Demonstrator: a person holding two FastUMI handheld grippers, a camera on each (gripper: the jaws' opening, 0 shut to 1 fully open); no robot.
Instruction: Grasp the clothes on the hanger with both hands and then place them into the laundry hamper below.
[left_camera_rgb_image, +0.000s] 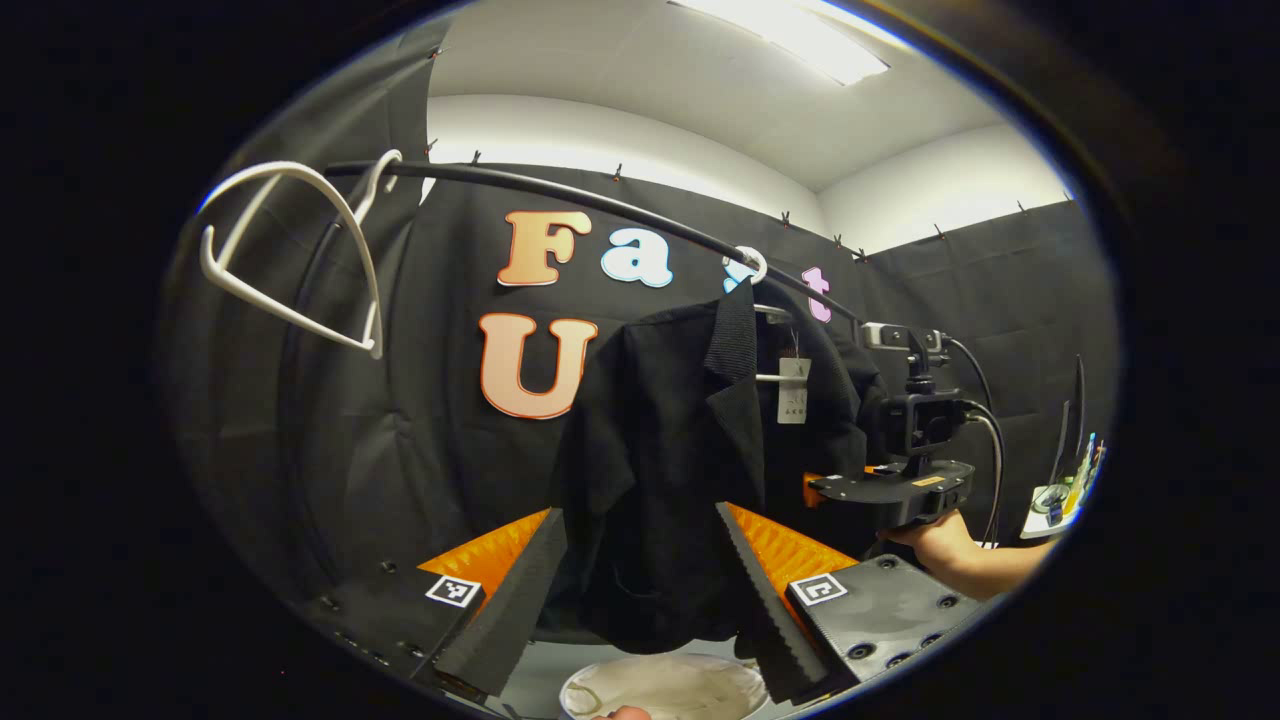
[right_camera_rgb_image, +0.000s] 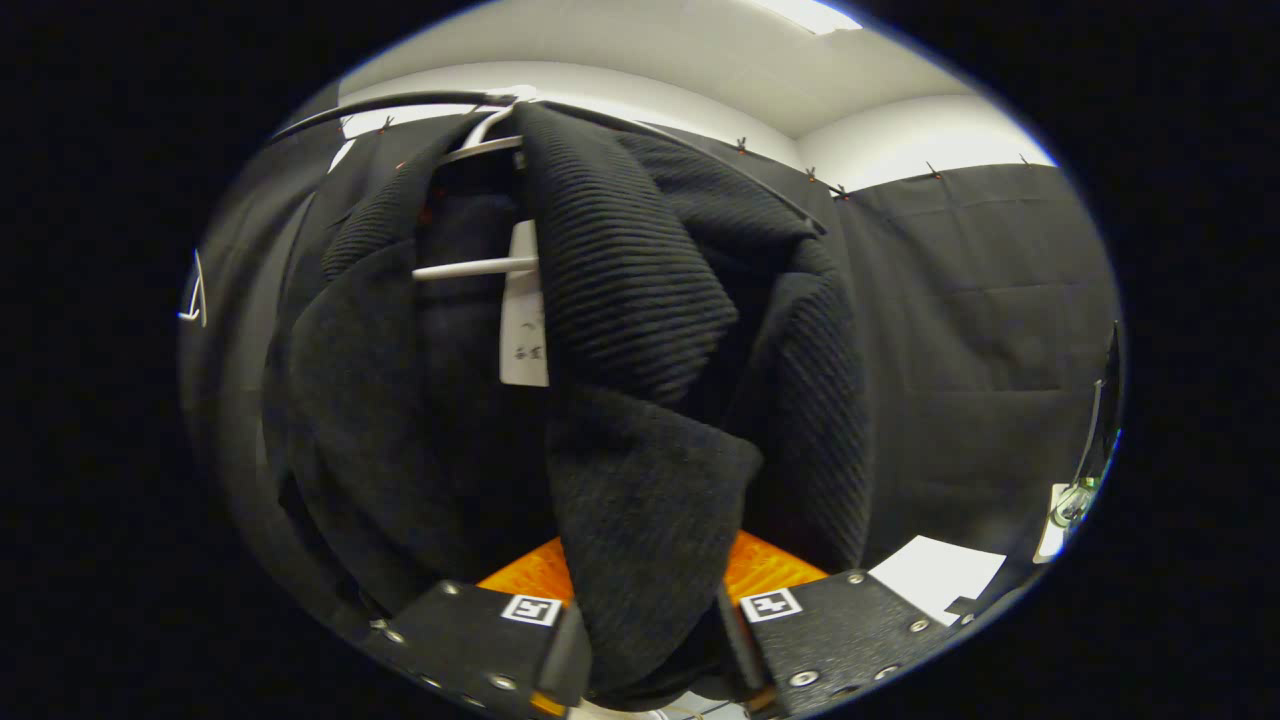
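A staged recording booth, not a home: black cloth (left_camera_rgb_image: 400, 430) clipped up as walls below white room walls, a ceiling light panel (left_camera_rgb_image: 790, 35), a bare clothes rail (left_camera_rgb_image: 560, 195) with an empty white hanger (left_camera_rgb_image: 290, 250)

Open gap along the rail (left_camera_rgb_image: 560, 190) between empty hanger (left_camera_rgb_image: 300, 250) and garment (left_camera_rgb_image: 670, 450).

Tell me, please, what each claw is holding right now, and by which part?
The right claw pinches a hanging front fold of the black jacket. The left claw straddles its lower edge, open and not yet gripping.
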